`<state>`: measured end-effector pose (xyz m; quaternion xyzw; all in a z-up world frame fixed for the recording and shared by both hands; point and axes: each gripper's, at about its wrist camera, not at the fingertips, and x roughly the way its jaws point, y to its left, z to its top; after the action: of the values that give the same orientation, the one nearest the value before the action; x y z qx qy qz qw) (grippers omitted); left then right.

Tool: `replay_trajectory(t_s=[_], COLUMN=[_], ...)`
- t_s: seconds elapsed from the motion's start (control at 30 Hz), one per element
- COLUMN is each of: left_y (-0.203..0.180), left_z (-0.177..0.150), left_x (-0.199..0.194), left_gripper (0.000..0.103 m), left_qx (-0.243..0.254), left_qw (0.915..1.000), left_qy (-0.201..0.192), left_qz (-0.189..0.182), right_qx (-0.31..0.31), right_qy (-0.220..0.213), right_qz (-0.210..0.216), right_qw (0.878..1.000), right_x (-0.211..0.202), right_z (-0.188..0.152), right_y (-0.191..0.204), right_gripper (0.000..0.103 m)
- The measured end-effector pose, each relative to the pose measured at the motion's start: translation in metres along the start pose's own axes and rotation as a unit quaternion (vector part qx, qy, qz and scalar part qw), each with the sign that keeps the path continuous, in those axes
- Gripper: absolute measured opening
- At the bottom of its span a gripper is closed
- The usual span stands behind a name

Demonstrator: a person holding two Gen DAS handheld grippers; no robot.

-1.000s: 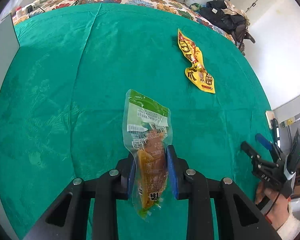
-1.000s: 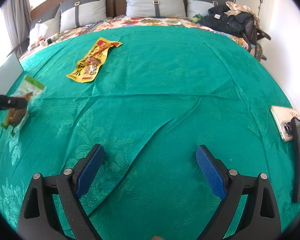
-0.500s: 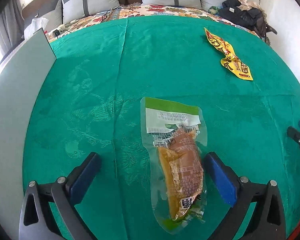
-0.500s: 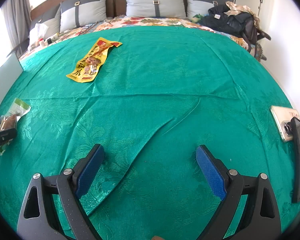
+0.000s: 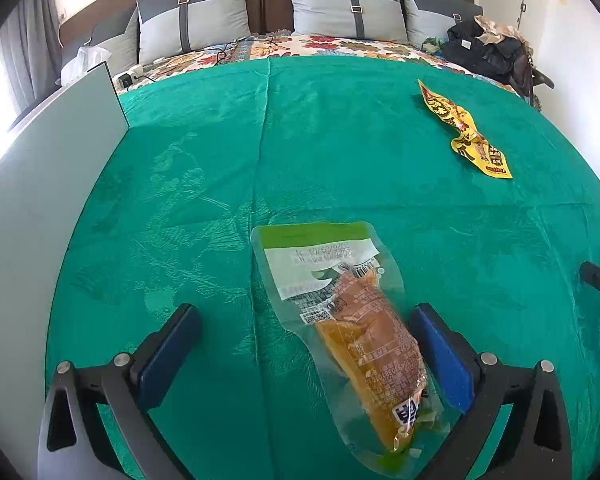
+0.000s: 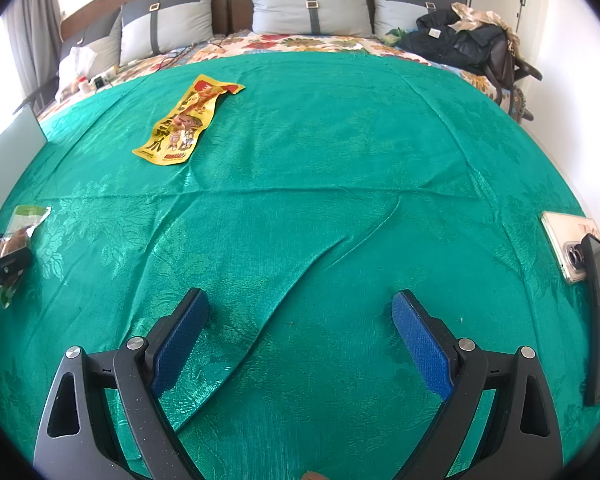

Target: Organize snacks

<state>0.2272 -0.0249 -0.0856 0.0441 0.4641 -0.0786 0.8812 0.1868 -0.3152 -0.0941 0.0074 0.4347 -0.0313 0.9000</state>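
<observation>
Two snack packs lie on the green cloth (image 5: 340,152) over the bed. From your left wrist camera, your left gripper (image 5: 306,344) has just been opening and its fingers (image 5: 168,354) now stand wide. The clear pack (image 5: 352,320) lies flat on the cloth between them, its lower end close beside the right-hand finger, with no pad pressing it. The yellow pack (image 5: 466,138) rests well apart, up and to the right. A grey panel (image 5: 48,184) stands along the left edge.

From your right wrist camera, your right gripper (image 6: 300,332) also has its fingers spread wide, with only creased cloth between them. The yellow pack (image 6: 186,122) lies far up on the left, the clear pack (image 6: 20,236) at the left edge. Two phones (image 6: 568,240) lie at the right edge.
</observation>
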Motion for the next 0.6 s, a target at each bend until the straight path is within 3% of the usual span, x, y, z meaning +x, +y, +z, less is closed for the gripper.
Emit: replay_trajectory(t_s=[0.6], left_y=[0.0013], left_z=[0.0000], left_x=[0.0005], left_gripper=[0.103], left_qx=[0.000], left_qw=[1.0000], left_qy=[-0.002], left_qz=[0.001], right_qx=[0.000], right_qy=[0.000], right_qz=[0.000], right_qw=[1.000], right_x=[-0.0001], right_z=[-0.0001], right_y=[-0.0003], right_gripper=[0.095])
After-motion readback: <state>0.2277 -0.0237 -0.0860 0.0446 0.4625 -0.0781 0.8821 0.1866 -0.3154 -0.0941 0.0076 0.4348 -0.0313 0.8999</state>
